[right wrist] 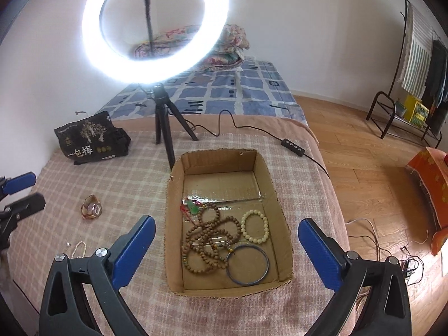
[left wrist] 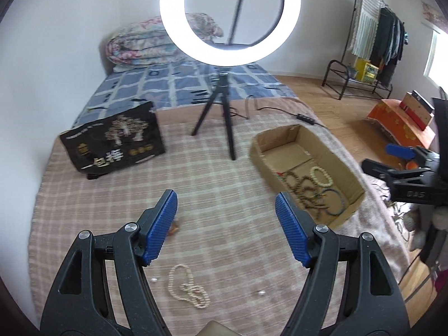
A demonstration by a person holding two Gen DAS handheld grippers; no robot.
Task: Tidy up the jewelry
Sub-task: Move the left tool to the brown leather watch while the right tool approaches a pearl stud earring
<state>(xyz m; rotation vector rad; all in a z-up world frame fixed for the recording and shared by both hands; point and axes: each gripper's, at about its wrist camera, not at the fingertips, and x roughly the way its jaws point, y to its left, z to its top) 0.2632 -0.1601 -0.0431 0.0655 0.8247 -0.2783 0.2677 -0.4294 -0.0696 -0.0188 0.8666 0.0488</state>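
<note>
Gathering the loose jewelry off the bed [left wrist: 218,201] and into the cardboard box [right wrist: 176,224] is my job, and I judge the next pick to be one of the pieces still lying on the plaid blanket. Both of my tools are free: the left hand-held gripper [left wrist: 225,204] stands with its jaws spread and nothing between the blue pads, and the right hand-held gripper [right wrist: 226,238] is open as wide as it goes, hovering over the box, also empty.

To do this well I would bring the left one down over the pale bead necklace [left wrist: 189,287], which lies at 6 o'clock in its view, below the fingertips. The strand is limp and partly tangled, so I expect it to dangle; pinching it at the bunched knot should lift the most at once. I should keep clear of the two tiny pearl-like bits on either side of it.

The box sits at 2 o'clock from the left tool. Inside, from biggest down: a long string of brown wooden beads [right wrist: 208,240], a thin dark bangle [right wrist: 247,264], a cream bead bracelet [right wrist: 254,225], and a small green pendant [right wrist: 193,207] on red cord. The far half is bare.

Outside, an amber-coloured watch [right wrist: 91,207] lies on the blanket.
</note>
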